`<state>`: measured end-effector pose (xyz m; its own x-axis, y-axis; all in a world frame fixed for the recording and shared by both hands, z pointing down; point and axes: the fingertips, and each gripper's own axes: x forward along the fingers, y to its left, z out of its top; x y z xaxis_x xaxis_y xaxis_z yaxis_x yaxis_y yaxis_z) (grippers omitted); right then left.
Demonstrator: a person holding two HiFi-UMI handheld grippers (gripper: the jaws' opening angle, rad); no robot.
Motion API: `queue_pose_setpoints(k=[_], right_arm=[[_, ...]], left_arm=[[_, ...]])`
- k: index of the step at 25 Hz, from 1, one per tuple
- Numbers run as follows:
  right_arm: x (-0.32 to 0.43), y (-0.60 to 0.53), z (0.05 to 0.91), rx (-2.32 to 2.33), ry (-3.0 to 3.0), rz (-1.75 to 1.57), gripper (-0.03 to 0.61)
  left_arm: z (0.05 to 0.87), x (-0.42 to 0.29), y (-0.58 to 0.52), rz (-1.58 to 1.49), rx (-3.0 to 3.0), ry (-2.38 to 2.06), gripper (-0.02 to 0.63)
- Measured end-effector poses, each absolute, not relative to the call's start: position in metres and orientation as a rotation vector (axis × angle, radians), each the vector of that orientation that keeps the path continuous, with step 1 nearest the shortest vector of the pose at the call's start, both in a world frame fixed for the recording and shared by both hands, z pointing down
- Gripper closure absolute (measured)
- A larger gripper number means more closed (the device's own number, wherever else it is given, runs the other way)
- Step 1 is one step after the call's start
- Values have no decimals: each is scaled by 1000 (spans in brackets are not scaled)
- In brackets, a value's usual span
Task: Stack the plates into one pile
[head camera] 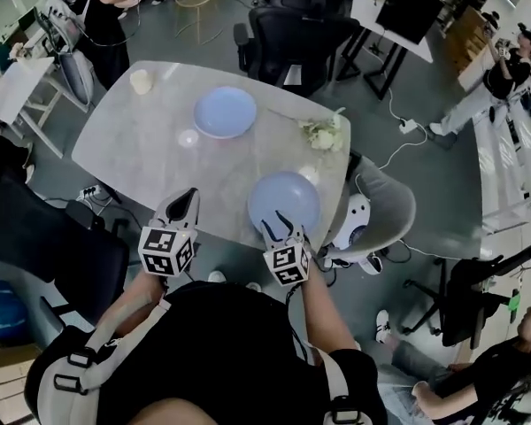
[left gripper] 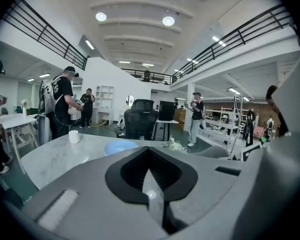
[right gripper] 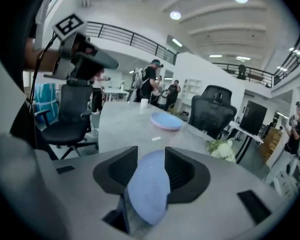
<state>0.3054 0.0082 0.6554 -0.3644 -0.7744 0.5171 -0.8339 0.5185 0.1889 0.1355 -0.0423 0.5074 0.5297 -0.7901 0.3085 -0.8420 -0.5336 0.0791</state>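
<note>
1. Straddling the near rim of the near plate [head camera: 284,197], the right gripper [head camera: 281,228] sits at lower centre of the head view with its jaws well apart. The rim lies between them, and I judge it not clamped, though whether a pad brushes it is hard to tell.
2. The left gripper [head camera: 184,204] is at the near edge of the bench [head camera: 133,144], left of that plate, its jaws together on nothing.
3. The far plate [head camera: 225,112] lies flat at upper centre, well apart from the near plate, up and slightly left of it.
4. The coming move turns on that gap: the near plate must travel up the frame, away from the person, to land on the far plate. The right gripper is the nearer to it. The plates are round, so no axis matters, only a grip across the rim.
5. Stacking is not yet done: two plates, two places.
</note>
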Motion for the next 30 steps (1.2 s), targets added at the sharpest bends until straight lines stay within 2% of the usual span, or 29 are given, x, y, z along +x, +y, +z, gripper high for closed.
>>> queue_pose_setpoints(k=[9, 17, 19, 20, 21, 30], right_arm=[[311, 45, 772, 961, -1942, 249, 430], [322, 42, 800, 779, -1775, 259, 433], [319, 44, 802, 732, -1760, 275, 467], [317, 45, 802, 716, -1755, 266, 526], [316, 44, 801, 708, -1751, 243, 540], [312, 13, 765, 799, -1750, 19, 555]], left_arm=[[522, 86, -28, 372, 2427, -1492, 611], [524, 78, -27, 383, 2414, -1511, 611], [524, 77, -27, 383, 2418, -1512, 611], [524, 76, -27, 383, 2419, -1514, 611], [524, 75, -26, 383, 2418, -1516, 611], [526, 66, -35, 375, 2404, -1539, 611]])
